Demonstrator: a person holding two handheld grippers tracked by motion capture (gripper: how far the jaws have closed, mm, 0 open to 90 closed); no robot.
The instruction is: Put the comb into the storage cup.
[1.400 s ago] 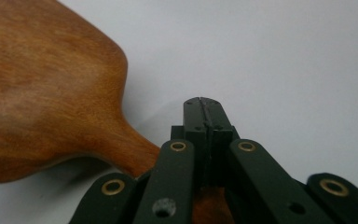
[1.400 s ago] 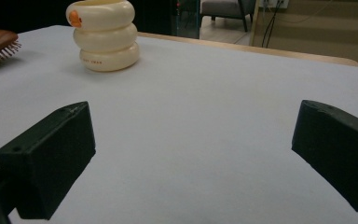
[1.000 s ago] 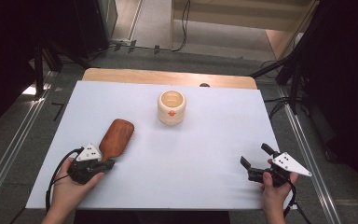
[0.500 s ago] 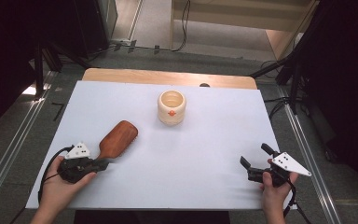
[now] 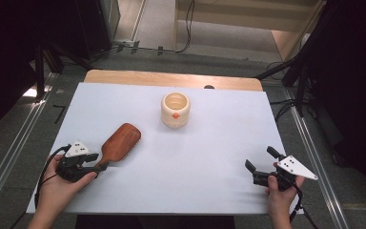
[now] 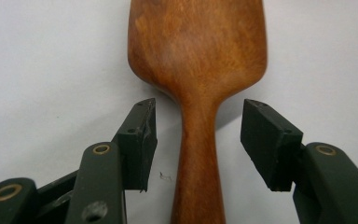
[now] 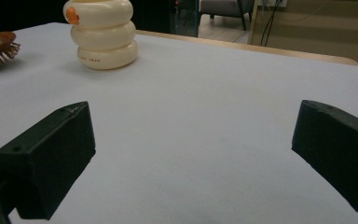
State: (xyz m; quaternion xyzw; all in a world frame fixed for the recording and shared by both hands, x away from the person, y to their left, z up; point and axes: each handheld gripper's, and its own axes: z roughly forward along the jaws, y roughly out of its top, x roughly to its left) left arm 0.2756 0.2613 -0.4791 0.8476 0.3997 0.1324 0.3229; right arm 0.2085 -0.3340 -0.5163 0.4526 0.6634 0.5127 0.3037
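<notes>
Jaws on the left gripper (image 5: 96, 162) have just been opening and now stand clear either side of the brush (image 6: 198, 70) handle, right gripper (image 5: 259, 164) spread too; brush lies on the counter (image 5: 209, 157), looks stiff, light, slick wood, so grab the narrow handle.

Bright sheet, dark surroundings

The white table cover (image 5: 209, 167) is evenly lit from above (soft, short shadows); the room's edges fall black, and the close-up views look slightly soft.
</notes>
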